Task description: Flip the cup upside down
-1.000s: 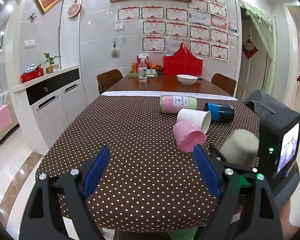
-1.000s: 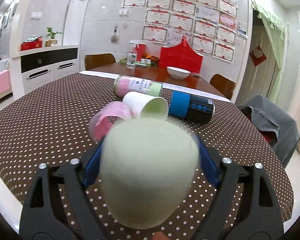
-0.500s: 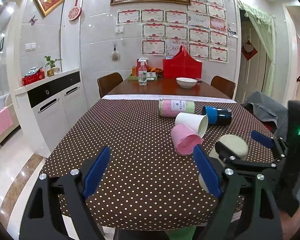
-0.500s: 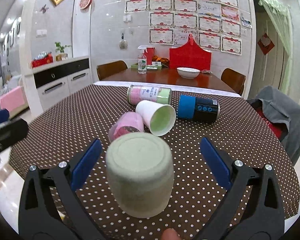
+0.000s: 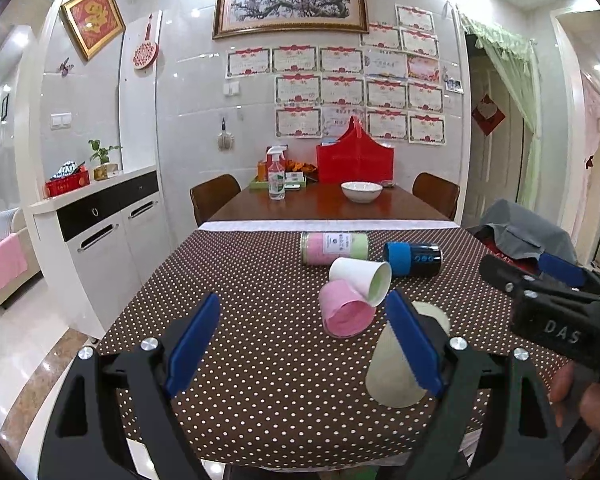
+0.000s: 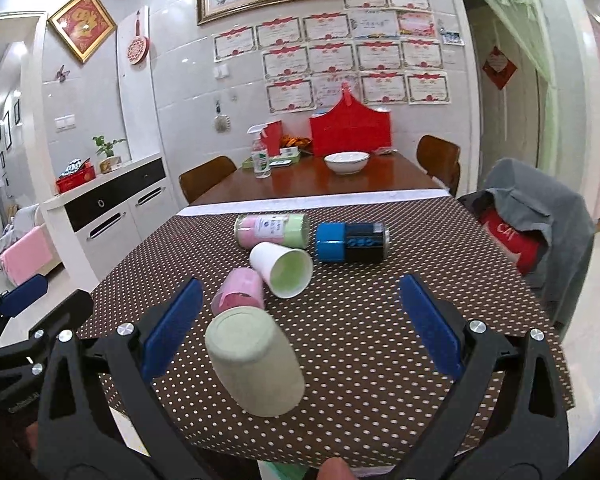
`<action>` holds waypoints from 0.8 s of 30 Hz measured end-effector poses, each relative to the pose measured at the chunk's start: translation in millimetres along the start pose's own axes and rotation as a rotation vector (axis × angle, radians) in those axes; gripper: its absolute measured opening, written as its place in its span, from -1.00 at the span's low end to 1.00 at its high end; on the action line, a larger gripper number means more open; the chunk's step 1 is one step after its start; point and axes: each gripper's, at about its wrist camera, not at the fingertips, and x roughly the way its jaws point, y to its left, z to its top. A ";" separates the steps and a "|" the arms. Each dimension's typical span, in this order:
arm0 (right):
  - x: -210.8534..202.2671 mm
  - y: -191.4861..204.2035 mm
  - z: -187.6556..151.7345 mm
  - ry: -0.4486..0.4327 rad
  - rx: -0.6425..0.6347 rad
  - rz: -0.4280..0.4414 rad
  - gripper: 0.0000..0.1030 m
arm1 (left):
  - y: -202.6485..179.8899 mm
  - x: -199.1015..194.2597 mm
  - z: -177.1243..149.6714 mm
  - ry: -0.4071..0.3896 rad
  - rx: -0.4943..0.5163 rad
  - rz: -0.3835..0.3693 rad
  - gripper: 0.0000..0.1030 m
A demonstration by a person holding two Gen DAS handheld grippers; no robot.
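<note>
A pale green cup stands upside down on the polka-dot tablecloth near the front edge; it also shows in the left wrist view, partly behind my left finger. My right gripper is open and empty, drawn back from the cup, which sits near its left finger. My left gripper is open and empty above the front of the table. A pink cup and a white cup lie on their sides behind the green cup.
A pink-green canister and a blue-black can lie further back. A chair with a grey jacket stands at the right. A white cabinet stands left. A white bowl sits on the far wooden table.
My right gripper opened, let go of the green cup and pulled back. The cup now stands upside down on the cloth. My left gripper stayed open.
</note>
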 end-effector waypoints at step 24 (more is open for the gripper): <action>-45.8 4.4 -0.1 -0.057 -0.050 -0.089 0.88 | -10.3 -46.5 16.5 -0.054 0.011 0.016 0.76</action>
